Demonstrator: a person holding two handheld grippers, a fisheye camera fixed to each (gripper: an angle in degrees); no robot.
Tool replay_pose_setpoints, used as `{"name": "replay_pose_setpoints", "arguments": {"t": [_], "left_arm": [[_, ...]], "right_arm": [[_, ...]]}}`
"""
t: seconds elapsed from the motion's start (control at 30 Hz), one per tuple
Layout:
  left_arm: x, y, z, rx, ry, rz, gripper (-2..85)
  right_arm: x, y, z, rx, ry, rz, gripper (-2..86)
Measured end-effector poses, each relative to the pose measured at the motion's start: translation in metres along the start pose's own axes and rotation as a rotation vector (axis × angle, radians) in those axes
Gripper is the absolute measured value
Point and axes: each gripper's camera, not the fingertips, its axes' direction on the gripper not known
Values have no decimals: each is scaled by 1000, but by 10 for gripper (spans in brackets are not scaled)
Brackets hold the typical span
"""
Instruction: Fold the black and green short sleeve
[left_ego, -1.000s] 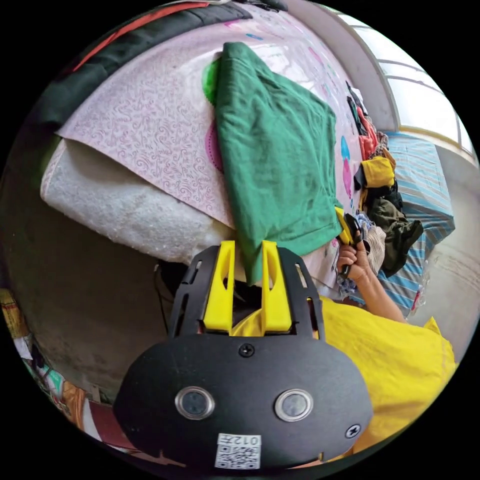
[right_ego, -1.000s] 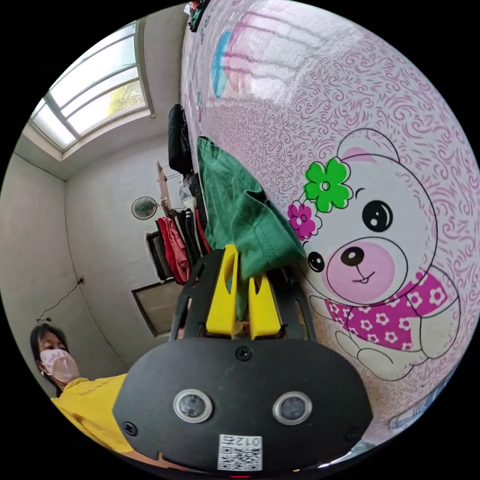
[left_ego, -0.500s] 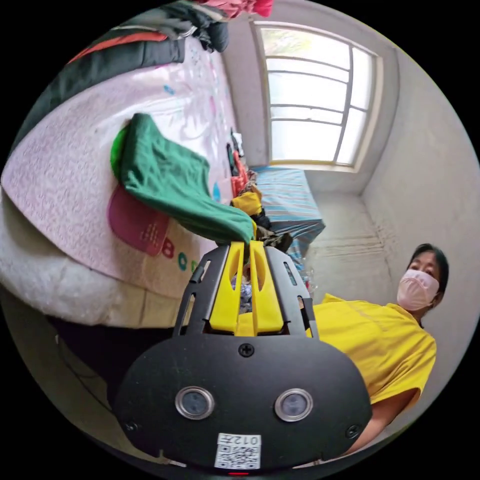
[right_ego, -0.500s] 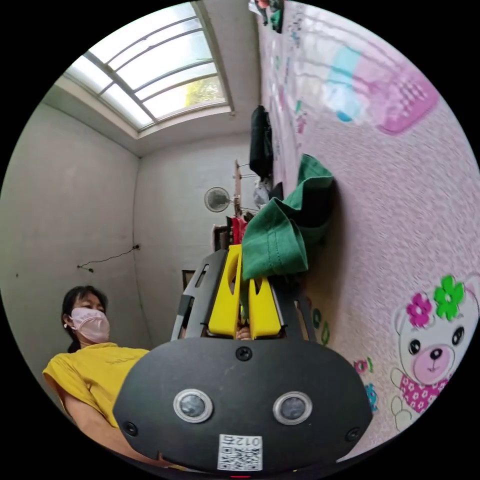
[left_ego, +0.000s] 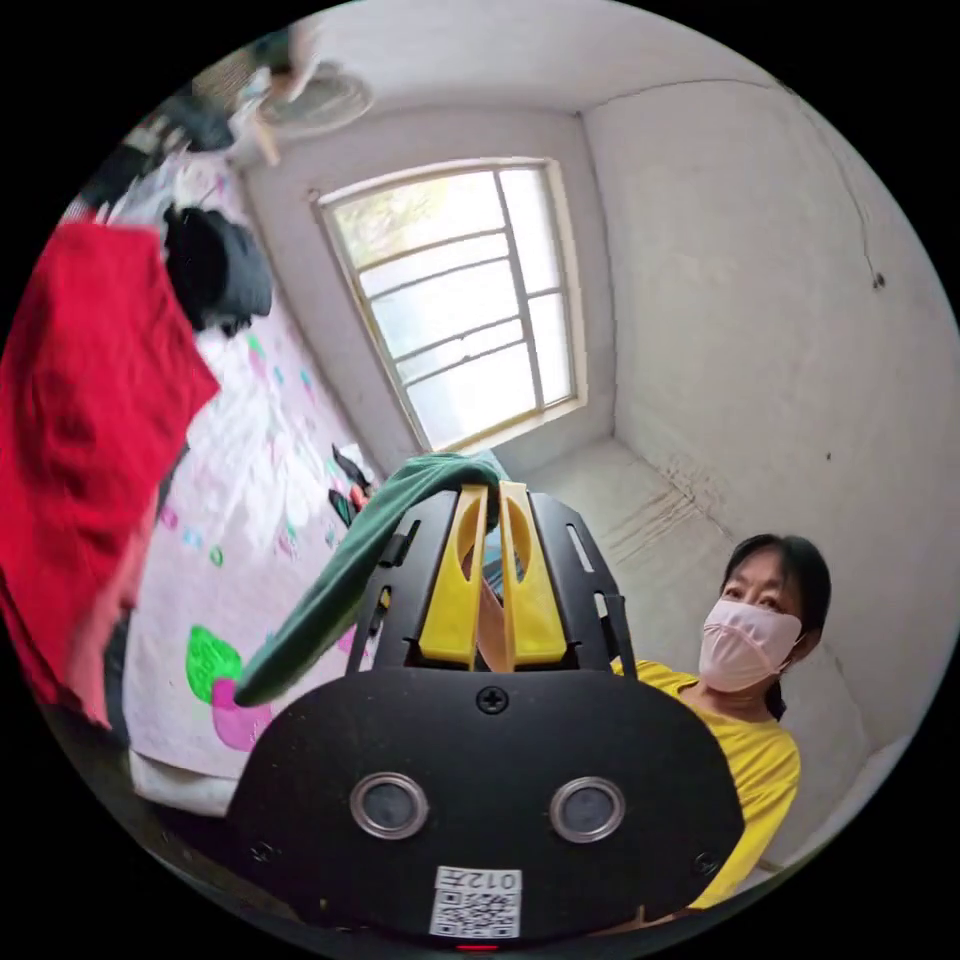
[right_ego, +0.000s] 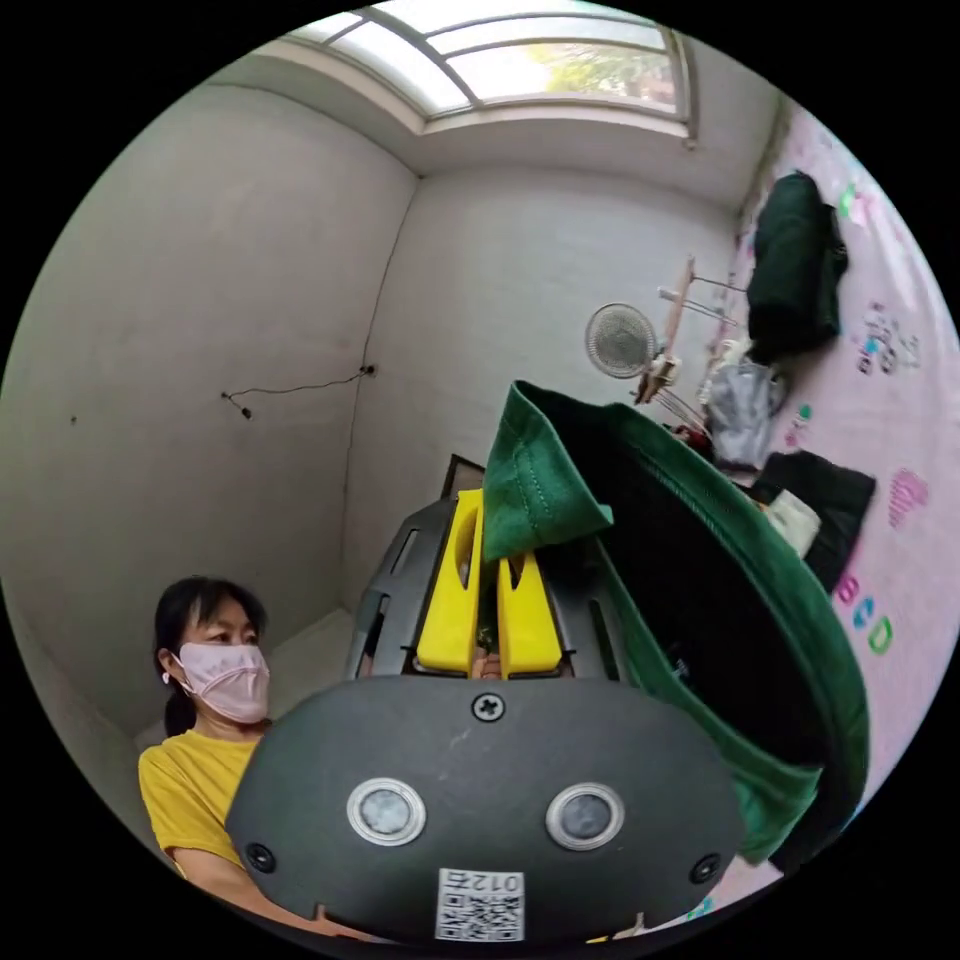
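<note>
The green and black short-sleeve shirt (left_ego: 330, 590) hangs lifted off the pink printed mat (left_ego: 250, 480), held at two places. In the left gripper view my left gripper (left_ego: 492, 492) is shut on a green edge of the shirt, which trails down to the left of the jaws. In the right gripper view my right gripper (right_ego: 490, 505) is shut on a hemmed green corner of the shirt (right_ego: 540, 490); the cloth loops down to the right and shows its black inside (right_ego: 690, 600).
A red garment (left_ego: 85, 420) and a dark bundle (left_ego: 215, 265) lie on the mat. A person in a yellow top (right_ego: 190, 790) stands behind the grippers. A window (left_ego: 460, 300), a fan (right_ego: 620, 340) and folded dark clothes (right_ego: 795, 265) lie beyond.
Both grippers have risen and tilted, lifting the shirt off the mat; the views have swung from the mat toward the walls and window. Both stay shut on the shirt.
</note>
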Motion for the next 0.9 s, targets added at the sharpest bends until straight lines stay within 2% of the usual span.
{"name": "replay_pose_setpoints", "arguments": {"t": [0.17, 0.27, 0.37, 0.43, 0.6, 0.67, 0.73, 0.8, 0.9], "left_arm": [[101, -90, -82, 81, -158, 226, 11], [123, -107, -114, 88, -240, 236, 11], [125, -95, -133, 73, -334, 222, 11], [112, -76, -142, 67, -366, 192, 11], [33, 7, -152, 65, -317, -70, 12], [-17, 55, -159, 112, -281, -295, 12], [-43, 83, -164, 162, -220, -419, 13], [-51, 96, -166, 196, -178, -462, 13], [-29, 80, -167, 159, -239, -396, 11]], "right_arm": [[19, -120, 193, -118, -66, -119, -4], [53, -155, 269, -156, -81, -124, -5], [101, -165, 308, -189, -70, -116, -5], [140, -157, 315, -214, -61, -88, -5], [272, -103, 295, -259, 6, 86, -5], [342, -67, 273, -260, 97, 211, -5], [387, -43, 258, -259, 182, 313, -5], [415, -27, 249, -233, 177, 367, -5], [428, -31, 263, -225, 153, 352, -5]]}}
